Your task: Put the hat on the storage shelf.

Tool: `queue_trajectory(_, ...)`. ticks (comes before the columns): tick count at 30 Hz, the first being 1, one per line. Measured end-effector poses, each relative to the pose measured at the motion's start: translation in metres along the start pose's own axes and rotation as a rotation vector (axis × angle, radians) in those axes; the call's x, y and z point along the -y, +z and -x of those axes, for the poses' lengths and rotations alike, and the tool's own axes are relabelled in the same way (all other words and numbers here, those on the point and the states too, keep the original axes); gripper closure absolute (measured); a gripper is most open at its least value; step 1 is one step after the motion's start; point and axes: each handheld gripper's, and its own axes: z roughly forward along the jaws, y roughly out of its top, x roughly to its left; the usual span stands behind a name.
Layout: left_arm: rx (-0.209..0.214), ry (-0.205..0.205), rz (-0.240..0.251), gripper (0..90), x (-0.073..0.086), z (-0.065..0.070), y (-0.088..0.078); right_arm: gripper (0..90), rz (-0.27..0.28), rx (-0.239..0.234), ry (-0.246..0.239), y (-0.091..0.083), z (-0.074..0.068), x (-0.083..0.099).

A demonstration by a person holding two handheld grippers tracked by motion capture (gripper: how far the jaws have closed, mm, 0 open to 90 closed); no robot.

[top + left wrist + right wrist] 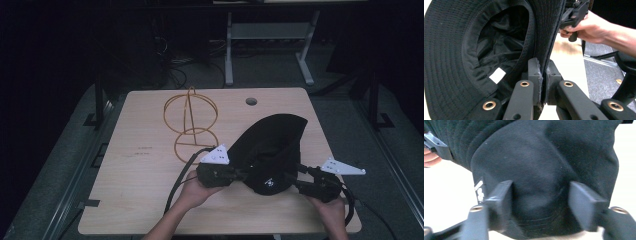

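A black bucket hat (272,145) is held up over the wooden table (140,175) between both hands. My left gripper (246,174) is shut on the hat's brim edge (546,50), with the fabric pinched between its pads (543,82). The hat's inside, with a white label (497,75), faces the left gripper view. My right gripper (290,179) has come at the crown from the right. Its jaws (540,200) straddle a bulge of crown fabric (536,157) and press on it from both sides. A small white logo (479,191) sits beside one jaw.
A gold wire stand (192,125) of rings on a round base stands at the table's back middle, left of the hat. A round cable hole (251,101) lies near the far edge. Desk legs (229,50) and cables stand on the dark floor beyond.
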Motion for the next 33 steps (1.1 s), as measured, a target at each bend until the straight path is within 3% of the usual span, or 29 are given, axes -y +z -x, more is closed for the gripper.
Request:
queue_trajectory(2,0.003,0.004,-0.005,85.8,-0.001,0.001,0.002,60.6,0.003,0.018,-0.052,0.002,-0.003,0.001)
queue_trajectory(5,-0.010,0.021,-0.020,85.7,-0.002,0.003,0.001,77.8,0.022,0.048,-0.087,0.001,-0.007,0.001)
queue_trajectory(9,-0.014,0.014,-0.015,85.4,-0.002,0.003,0.000,84.3,0.038,0.046,-0.086,-0.004,-0.007,0.001)
queue_trajectory(13,0.002,0.000,-0.029,77.6,-0.004,0.002,0.000,87.7,0.047,0.045,-0.099,-0.010,-0.010,-0.001)
queue_trajectory(15,-0.014,0.005,-0.041,72.0,-0.005,0.004,-0.001,88.0,0.057,0.042,-0.100,-0.013,-0.011,-0.001)
queue_trajectory(16,-0.020,0.002,-0.044,64.1,-0.005,0.004,-0.002,88.2,0.066,0.044,-0.109,-0.016,-0.010,-0.001)
queue_trajectory(19,-0.042,0.015,-0.054,57.5,-0.005,0.005,-0.008,88.4,0.070,0.046,-0.111,-0.022,-0.011,-0.001)
queue_trajectory(25,-0.081,0.043,-0.086,47.0,-0.005,0.011,-0.020,88.8,0.080,0.046,-0.134,-0.033,-0.014,-0.009)
queue_trajectory(33,-0.133,0.068,-0.102,40.0,0.003,0.017,-0.039,89.2,0.074,0.042,-0.176,-0.046,-0.016,-0.029)
